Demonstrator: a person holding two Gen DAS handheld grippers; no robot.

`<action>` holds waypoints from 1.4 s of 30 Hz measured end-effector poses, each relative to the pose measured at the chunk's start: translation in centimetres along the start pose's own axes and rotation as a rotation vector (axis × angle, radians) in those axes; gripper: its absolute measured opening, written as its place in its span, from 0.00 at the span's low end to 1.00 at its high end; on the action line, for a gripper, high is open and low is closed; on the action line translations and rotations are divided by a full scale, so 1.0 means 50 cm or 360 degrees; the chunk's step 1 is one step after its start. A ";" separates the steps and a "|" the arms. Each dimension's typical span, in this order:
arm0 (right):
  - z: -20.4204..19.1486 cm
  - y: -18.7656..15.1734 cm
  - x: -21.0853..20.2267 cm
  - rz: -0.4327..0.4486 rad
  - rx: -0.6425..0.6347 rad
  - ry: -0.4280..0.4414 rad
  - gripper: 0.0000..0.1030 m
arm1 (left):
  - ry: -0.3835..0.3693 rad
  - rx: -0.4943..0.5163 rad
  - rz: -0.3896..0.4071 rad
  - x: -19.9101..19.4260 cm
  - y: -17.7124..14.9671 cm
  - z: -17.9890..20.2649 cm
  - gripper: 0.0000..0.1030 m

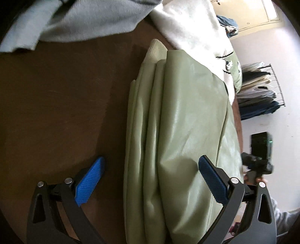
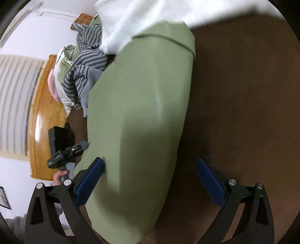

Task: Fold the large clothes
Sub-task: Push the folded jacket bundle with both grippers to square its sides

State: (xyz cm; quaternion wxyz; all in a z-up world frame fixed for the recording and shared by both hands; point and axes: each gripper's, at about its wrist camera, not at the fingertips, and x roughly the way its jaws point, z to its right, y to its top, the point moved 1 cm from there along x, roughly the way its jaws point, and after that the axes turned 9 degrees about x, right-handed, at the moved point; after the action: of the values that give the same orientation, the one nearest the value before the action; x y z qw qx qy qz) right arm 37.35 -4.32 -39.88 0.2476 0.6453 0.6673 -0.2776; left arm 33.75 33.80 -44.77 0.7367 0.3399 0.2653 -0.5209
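Lengthwise, the folded green garment (image 1: 183, 116) runs away from both open claws.

Both wrist cameras are looking down closely from opposite long edges, sharing the folded pale-green leather-like garment (image 1: 183, 120) (image 2: 142, 112) on the brown worktop (image 1: 61, 105) (image 2: 240, 105).

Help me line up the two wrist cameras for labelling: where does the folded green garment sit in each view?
Left wrist view: the folded green garment runs top to bottom just right of centre, layered edges on its left, between the open fingers of the left gripper.
Right wrist view: the garment fills the centre-left; the open right gripper straddles its right edge.
Shared landmark: the white fleece lying over the garment's far end.
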 end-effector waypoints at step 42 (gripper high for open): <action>-0.037 0.044 0.104 -0.0159 -0.0091 0.0045 0.96 | -0.0180 0.0181 -0.0211 0.097 0.041 0.099 0.93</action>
State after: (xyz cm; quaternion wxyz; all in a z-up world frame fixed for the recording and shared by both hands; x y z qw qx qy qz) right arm 39.36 0.76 -42.25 0.2423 0.6078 0.7097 -0.2613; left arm 37.43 27.56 -44.81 0.6939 0.3328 0.2153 -0.6012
